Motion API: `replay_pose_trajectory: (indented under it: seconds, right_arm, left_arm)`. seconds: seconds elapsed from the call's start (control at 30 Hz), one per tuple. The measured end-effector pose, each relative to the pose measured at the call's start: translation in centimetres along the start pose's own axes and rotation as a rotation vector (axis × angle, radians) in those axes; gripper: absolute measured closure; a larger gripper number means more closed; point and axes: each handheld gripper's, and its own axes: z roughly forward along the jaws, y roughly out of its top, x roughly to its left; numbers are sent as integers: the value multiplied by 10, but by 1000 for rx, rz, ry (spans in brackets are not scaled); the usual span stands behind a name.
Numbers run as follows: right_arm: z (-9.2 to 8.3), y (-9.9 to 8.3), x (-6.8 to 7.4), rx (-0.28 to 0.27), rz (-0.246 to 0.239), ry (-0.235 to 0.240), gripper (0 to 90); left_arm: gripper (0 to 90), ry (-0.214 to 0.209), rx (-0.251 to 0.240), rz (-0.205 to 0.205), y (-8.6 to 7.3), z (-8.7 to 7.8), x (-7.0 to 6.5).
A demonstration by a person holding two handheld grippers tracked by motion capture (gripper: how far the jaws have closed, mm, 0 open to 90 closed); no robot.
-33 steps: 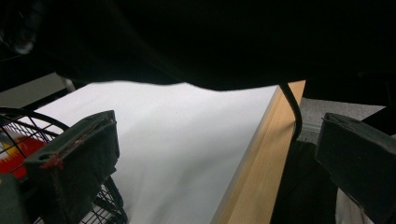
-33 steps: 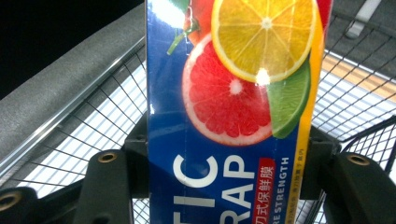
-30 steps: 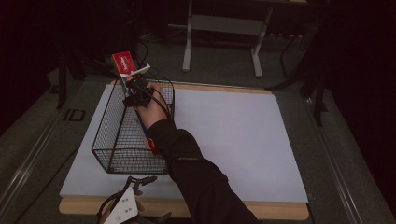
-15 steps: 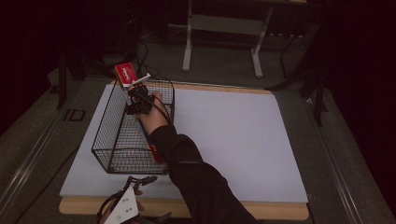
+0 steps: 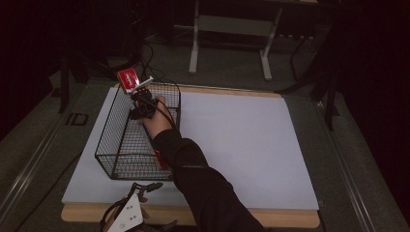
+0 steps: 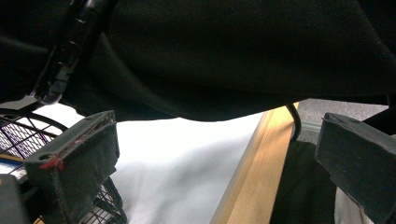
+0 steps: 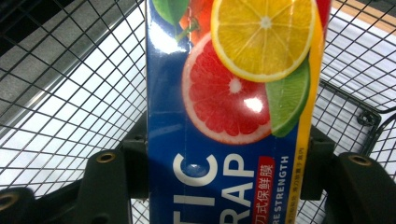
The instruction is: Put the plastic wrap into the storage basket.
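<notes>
Right gripper view: my right hand-held gripper (image 7: pixel 224 186) is clamping the plastic-wrap box (image 7: pixel 233 116) across its width; light, glossy, crushable cardboard inside the far basket (image 7: pixel 70 93).

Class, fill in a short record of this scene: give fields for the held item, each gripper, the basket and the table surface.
held item: plastic wrap box, blue with citrus fruit pictures, red end showing in the high view
right gripper: shut on the box, reaching over the far end of the basket
left gripper: jaws apart, nothing between them, at the table's near edge
basket: black wire, at the left of the table
table surface: white sheet on a wooden board
</notes>
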Motion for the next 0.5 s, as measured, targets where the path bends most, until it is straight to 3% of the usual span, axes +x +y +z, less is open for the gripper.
replay_pose_trajectory:
  seconds: [0.2,0.4,0.5]
  right_arm:
    - [4,2,-2,13,21,-15,387]
    - [5,2,-1,14,-5,-24,369]
    - [2,3,-3,5,-14,-4,330]
  left_arm:
    - [2,1,-1,-1,0,0,0]
    - [2,0,0,2,0,0,-1]
    - [2,0,2,1,0,0,0]
